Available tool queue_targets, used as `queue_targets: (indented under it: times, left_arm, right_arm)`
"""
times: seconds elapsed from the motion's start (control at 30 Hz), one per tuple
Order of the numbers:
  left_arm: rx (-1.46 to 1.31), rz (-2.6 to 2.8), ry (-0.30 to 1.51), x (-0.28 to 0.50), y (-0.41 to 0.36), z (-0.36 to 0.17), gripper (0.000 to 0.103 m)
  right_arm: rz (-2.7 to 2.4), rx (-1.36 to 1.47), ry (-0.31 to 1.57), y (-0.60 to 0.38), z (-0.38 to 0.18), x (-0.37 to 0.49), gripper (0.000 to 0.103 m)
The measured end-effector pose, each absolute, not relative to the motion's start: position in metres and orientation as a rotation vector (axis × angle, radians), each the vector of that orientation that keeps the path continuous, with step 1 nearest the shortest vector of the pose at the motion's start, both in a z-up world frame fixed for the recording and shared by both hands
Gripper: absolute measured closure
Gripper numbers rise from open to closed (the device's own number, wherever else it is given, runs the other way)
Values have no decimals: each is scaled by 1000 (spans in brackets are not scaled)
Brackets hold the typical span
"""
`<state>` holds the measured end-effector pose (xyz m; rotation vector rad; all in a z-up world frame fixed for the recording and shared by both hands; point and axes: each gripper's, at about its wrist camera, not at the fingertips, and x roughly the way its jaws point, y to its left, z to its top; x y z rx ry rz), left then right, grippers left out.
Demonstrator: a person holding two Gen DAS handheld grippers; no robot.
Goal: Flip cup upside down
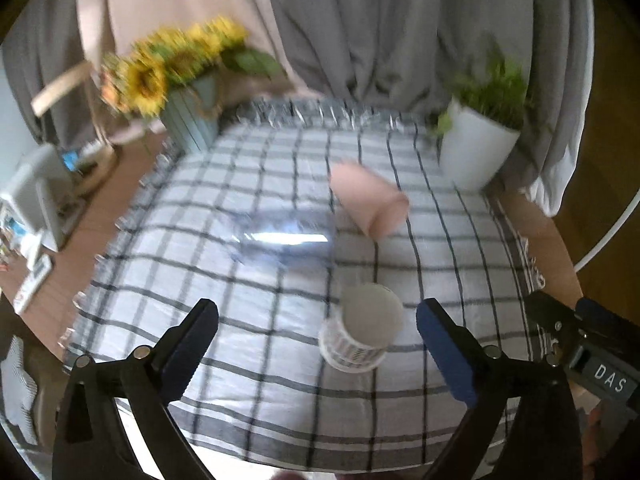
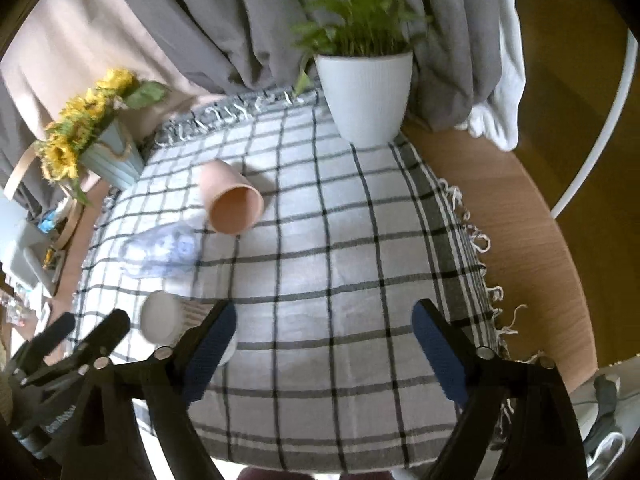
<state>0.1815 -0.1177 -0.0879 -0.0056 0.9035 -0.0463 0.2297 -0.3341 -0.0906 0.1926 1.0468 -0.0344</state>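
Note:
A pink cup (image 1: 370, 202) lies on its side on the checked cloth, mouth toward the near right; it also shows in the right wrist view (image 2: 232, 202). A white cup (image 1: 366, 332) stands upside down on the cloth, between and just beyond my left gripper's fingers; in the right wrist view it (image 2: 164, 318) sits to the left. A clear glass object (image 1: 280, 236) lies blurred mid-cloth, also seen from the right wrist (image 2: 160, 252). My left gripper (image 1: 318, 334) is open and empty. My right gripper (image 2: 324, 336) is open and empty over bare cloth.
A sunflower pot (image 1: 188, 116) stands at the far left corner and a white planter (image 1: 476, 152) with greenery at the far right. Curtains hang behind. The checked cloth (image 2: 340, 280) covers a wooden table (image 2: 520, 220). The right gripper (image 1: 580, 336) shows at the left view's right edge.

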Motion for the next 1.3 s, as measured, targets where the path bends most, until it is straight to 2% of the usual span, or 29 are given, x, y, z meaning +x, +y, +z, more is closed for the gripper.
queue_targets:
  times: [0.23, 0.47, 0.6, 0.77, 1.3]
  left_arm:
    - [-84, -21, 716, 133, -61, -49, 1]
    - [-26, -23, 737, 96, -18, -44, 0]
    - [46, -65, 772, 70, -6, -46, 0]
    - [50, -94, 738, 36, 10, -39, 0]
    - [74, -16, 599, -28, 23, -6, 0]
  right_arm:
    - [-59, 161, 907, -299, -51, 186, 9]
    - [-105, 176, 791, -257, -25, 118, 7]
    - [-123, 192, 789, -236, -23, 87, 5]
    - [-161, 191, 811, -218, -18, 51, 5]
    - [-156, 103, 669, -194, 26, -18, 5]
